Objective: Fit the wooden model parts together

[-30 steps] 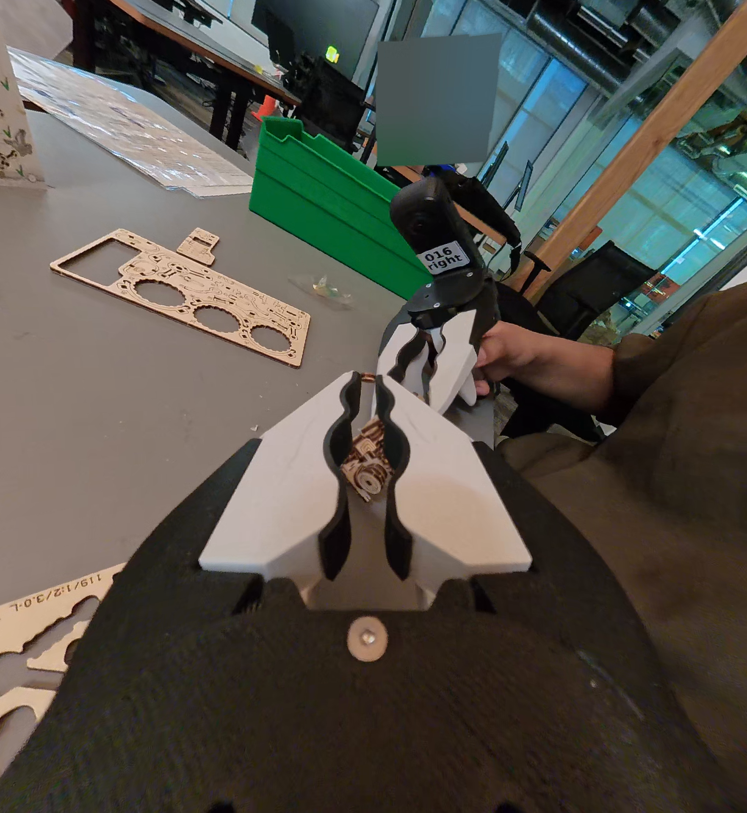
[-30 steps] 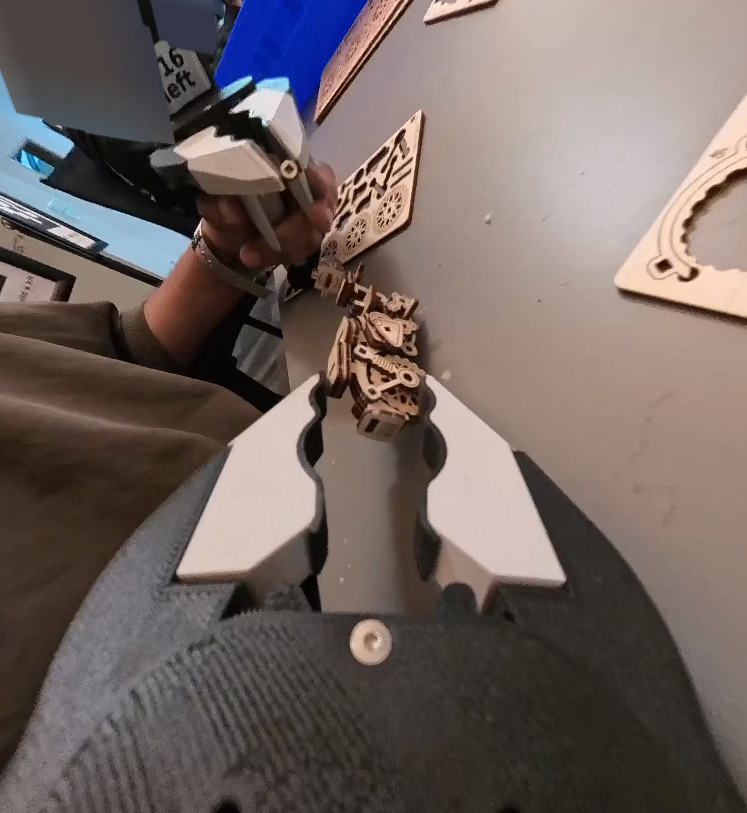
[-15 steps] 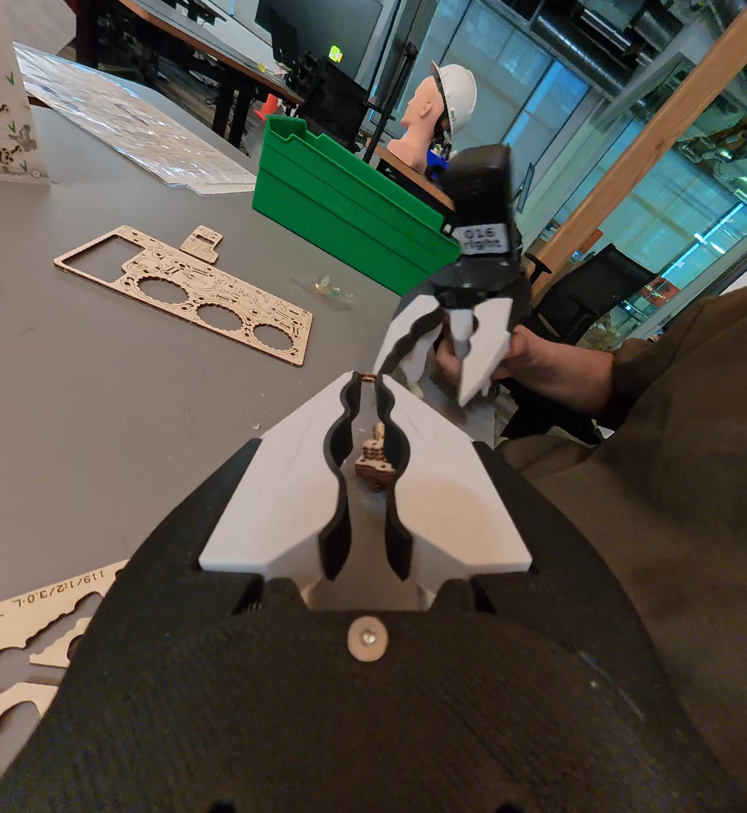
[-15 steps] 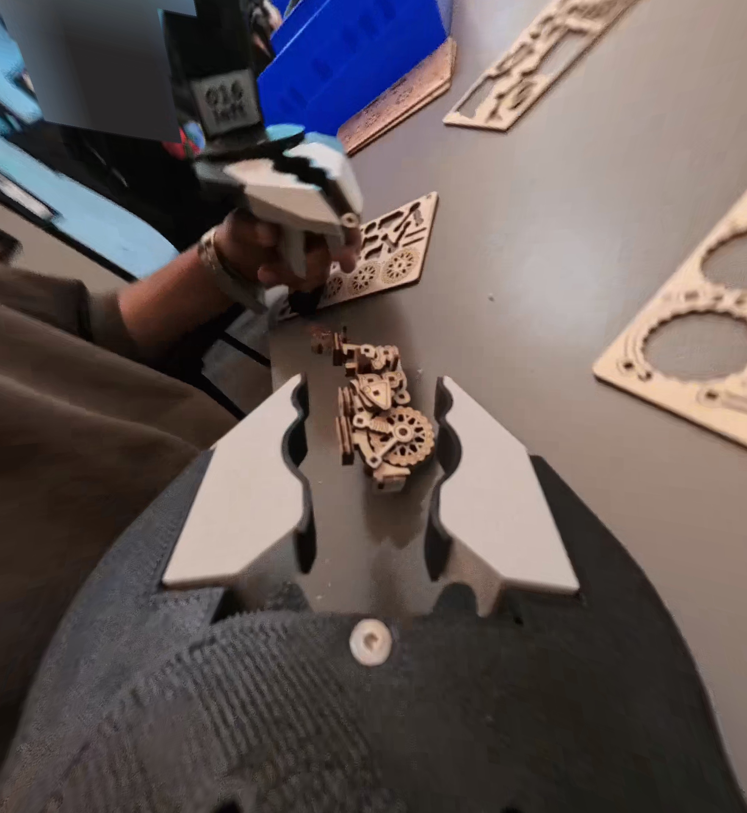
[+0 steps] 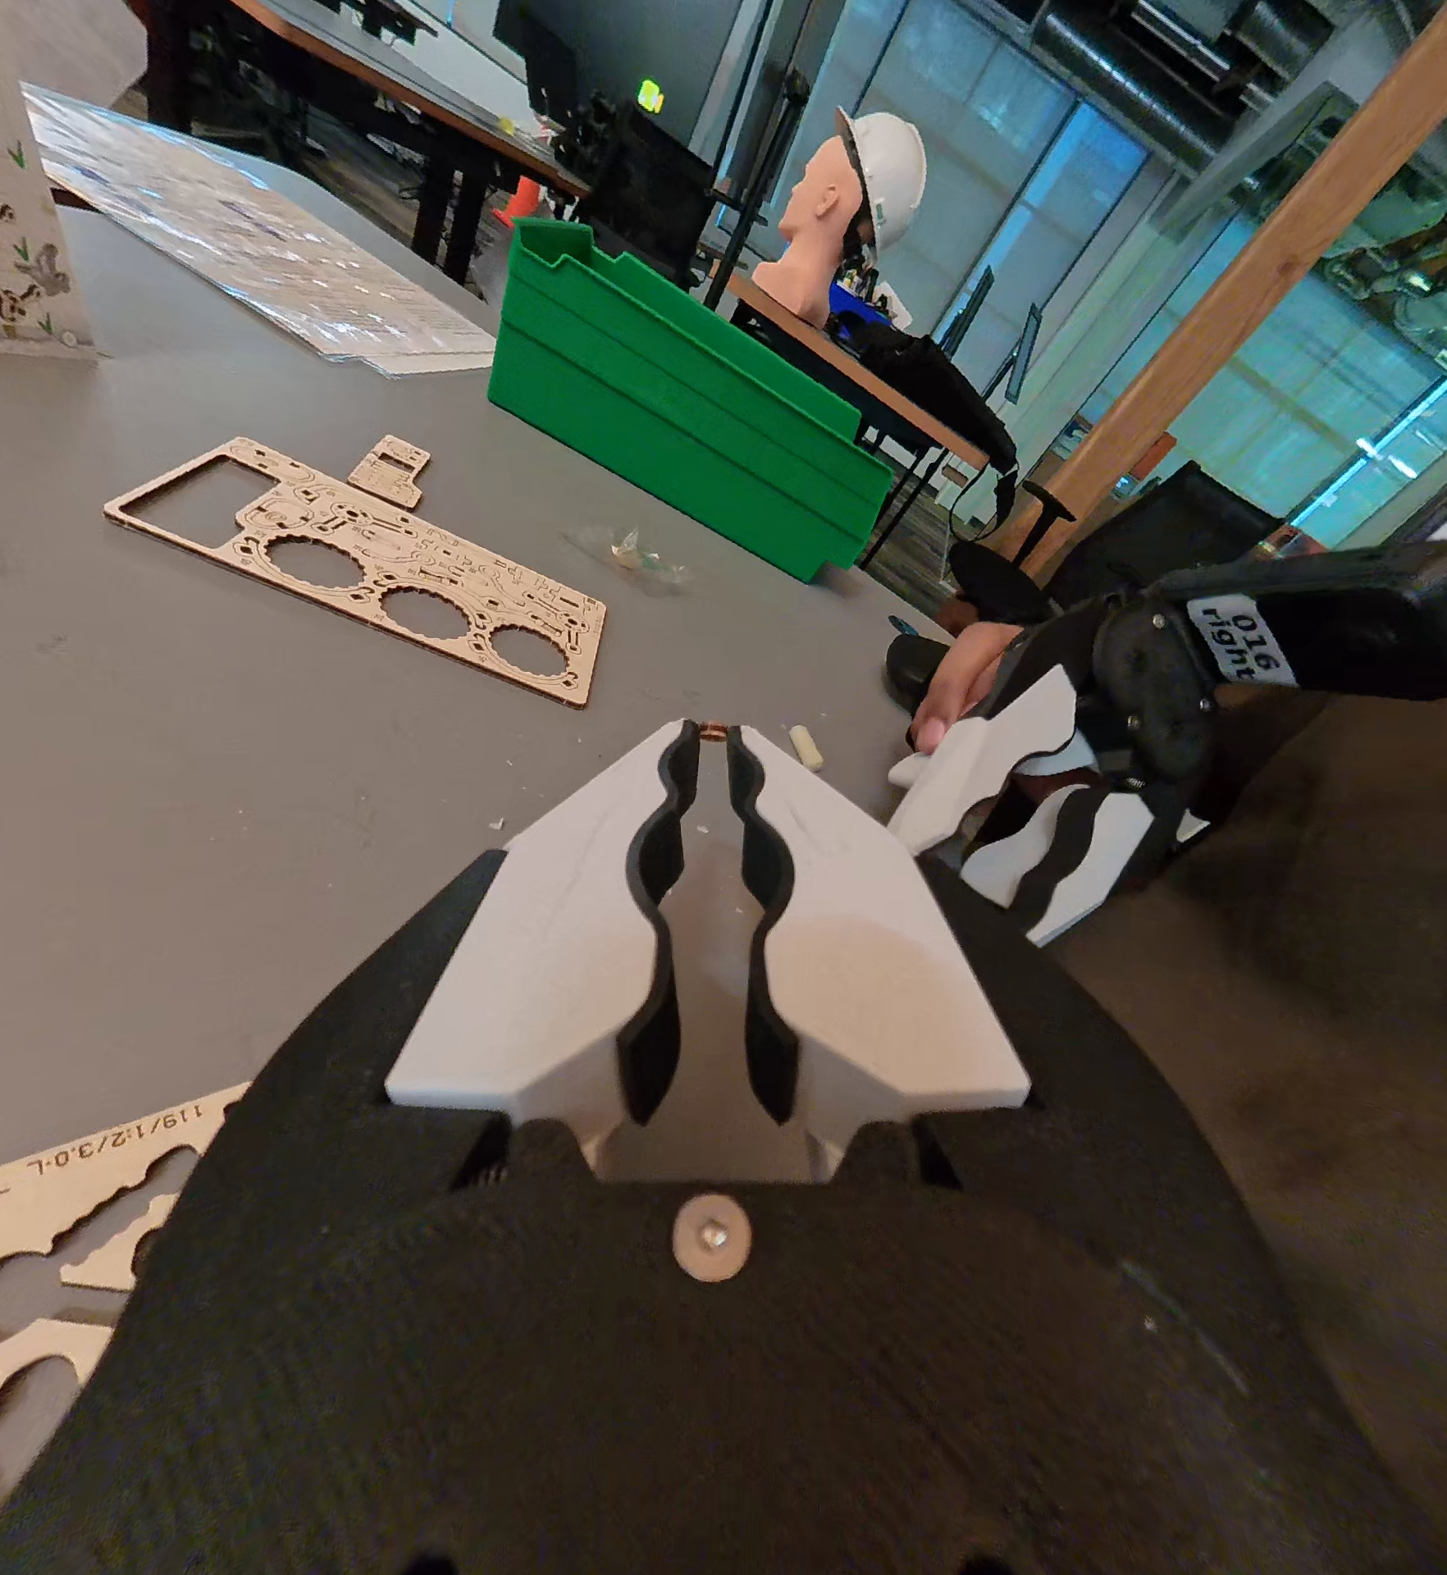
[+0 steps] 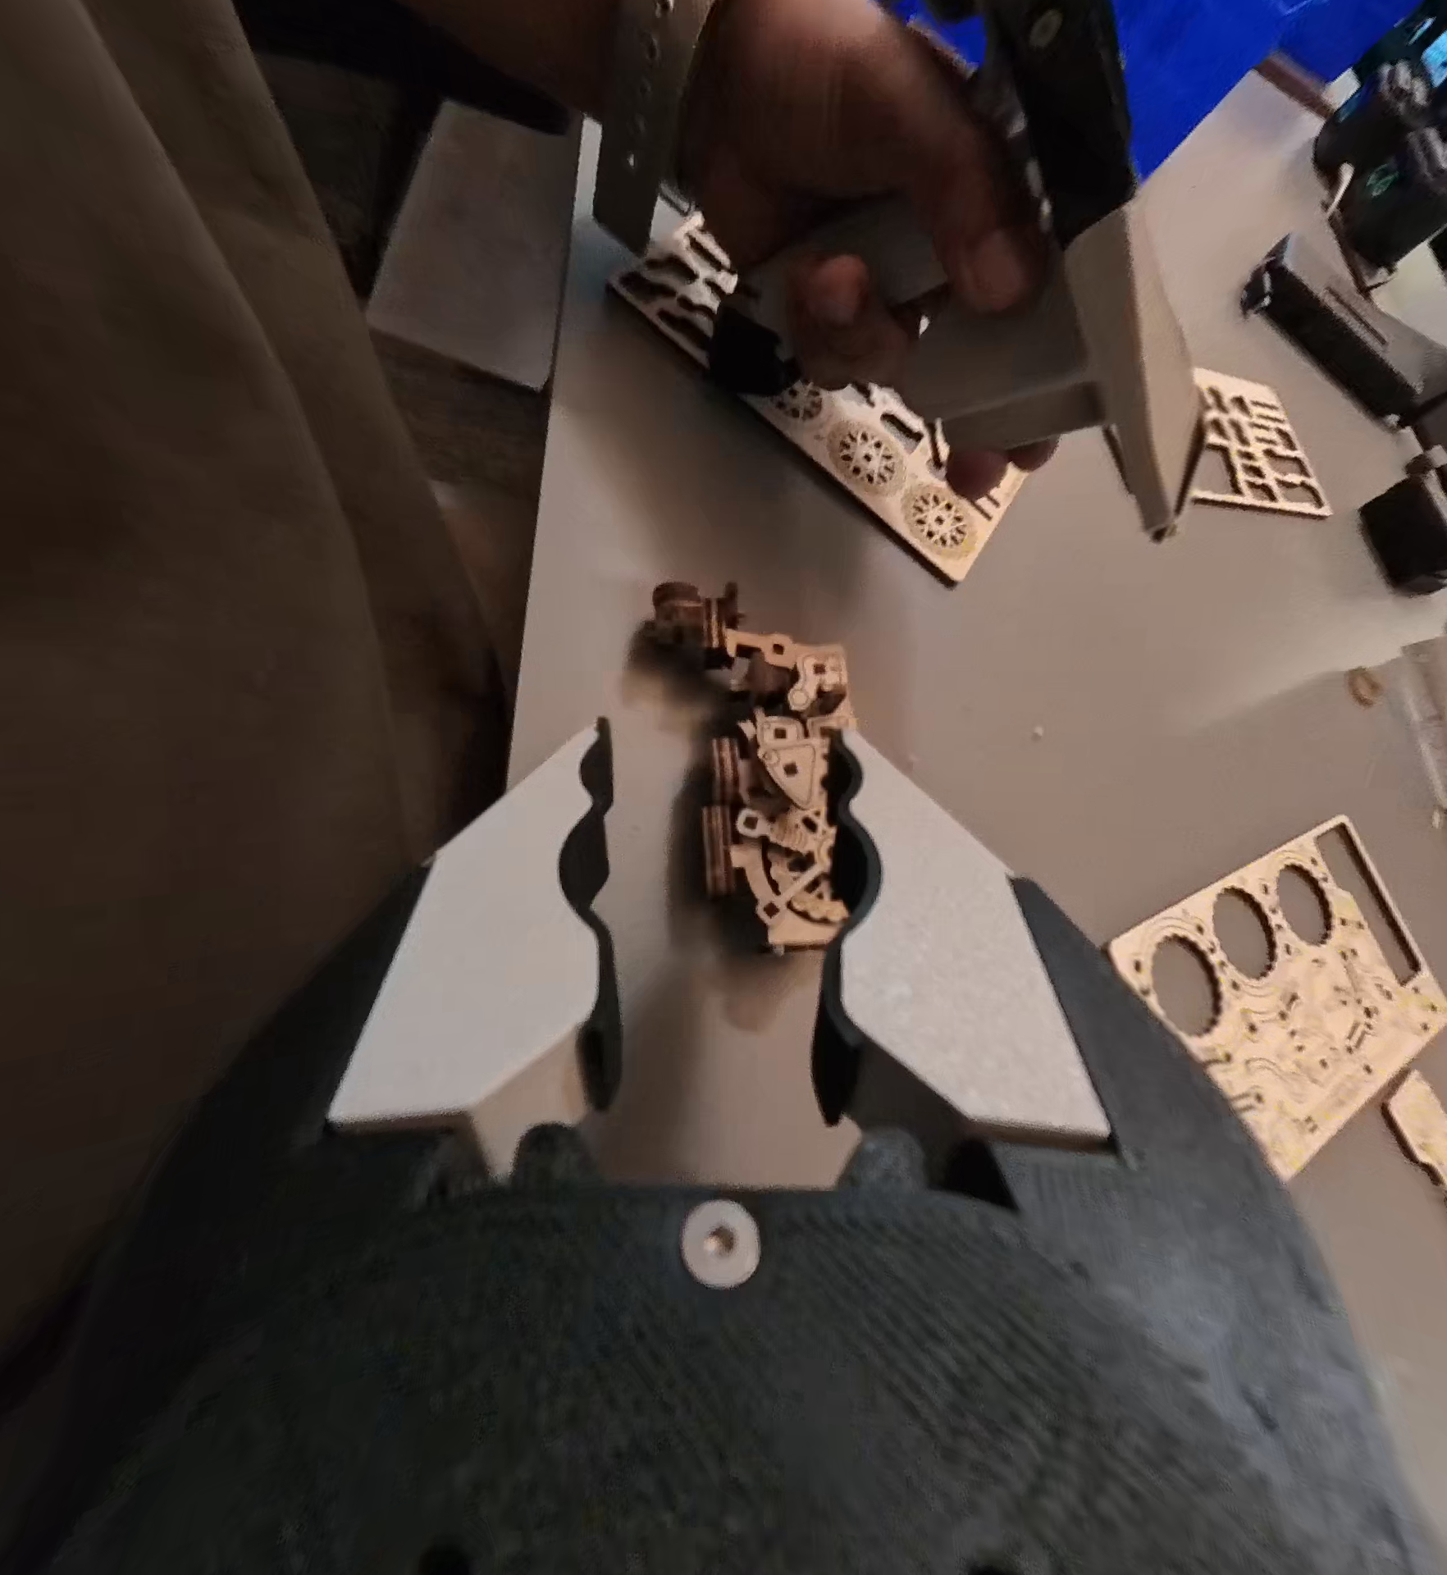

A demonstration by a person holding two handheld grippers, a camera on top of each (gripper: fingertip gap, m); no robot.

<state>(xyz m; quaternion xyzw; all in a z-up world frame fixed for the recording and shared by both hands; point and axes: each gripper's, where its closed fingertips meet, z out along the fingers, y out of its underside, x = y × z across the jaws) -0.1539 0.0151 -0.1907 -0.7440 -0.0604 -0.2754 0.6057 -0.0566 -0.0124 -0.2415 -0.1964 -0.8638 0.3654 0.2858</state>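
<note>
Left gripper nearly closed, pinching a small wooden part at its tips. Only the right wrist view shows the wooden model assembly: on worktop, between wide-apart right gripper fingers, against the 3 o'clock finger. Cutout sheet at 10 o'clock in left view.

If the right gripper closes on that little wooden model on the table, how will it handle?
The wooden model looks light: thin laser-cut pieces. Probably fragile, since small gears and tabs stick out. It lies off-centre beside one of the right gripper fingers, so closing may push it sideways first.
</note>
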